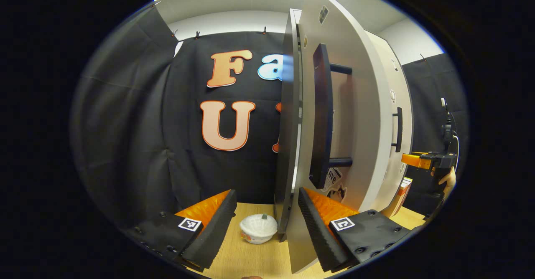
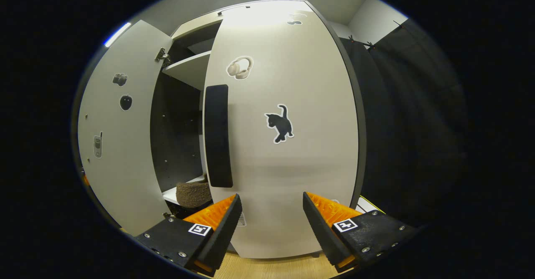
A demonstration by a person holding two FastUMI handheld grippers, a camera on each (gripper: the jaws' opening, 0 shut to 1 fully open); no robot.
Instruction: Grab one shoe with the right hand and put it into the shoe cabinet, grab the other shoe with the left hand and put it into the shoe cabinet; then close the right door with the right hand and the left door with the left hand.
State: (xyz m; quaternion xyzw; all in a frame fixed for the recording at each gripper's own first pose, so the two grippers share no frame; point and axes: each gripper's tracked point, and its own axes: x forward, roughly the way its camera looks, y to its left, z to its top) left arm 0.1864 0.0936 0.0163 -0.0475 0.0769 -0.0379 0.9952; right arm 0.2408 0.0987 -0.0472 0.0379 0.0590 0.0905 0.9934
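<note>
Left gripper view: black cloth fills the left of the frame, hung by clips under a white wall. At the bottom the left tongs [image 1: 267, 220] stand wide with nothing between the fingers. Between them, on the pale wooden tabletop [image 1: 250, 258], sits a small white bowl [image 1: 258, 228]. Just right of centre the left door [image 1: 292, 128] of the shoe cabinet is seen nearly edge-on, open, its dark handle [image 1: 322, 116] facing the camera. At the far right edge the other tongs [image 1: 422, 161] show, held by a hand [image 1: 448, 181].

In the right gripper view, the left door [image 2: 119, 133] stands open at left, the shelves [image 2: 188, 68] visible in the gap, and a brown shoe [image 2: 193, 193] rests on the lower shelf. The right door [image 2: 288, 137] fills the centre, nearly closed. The right tongs [image 2: 271, 220] stand wide and empty at the bottom.
</note>
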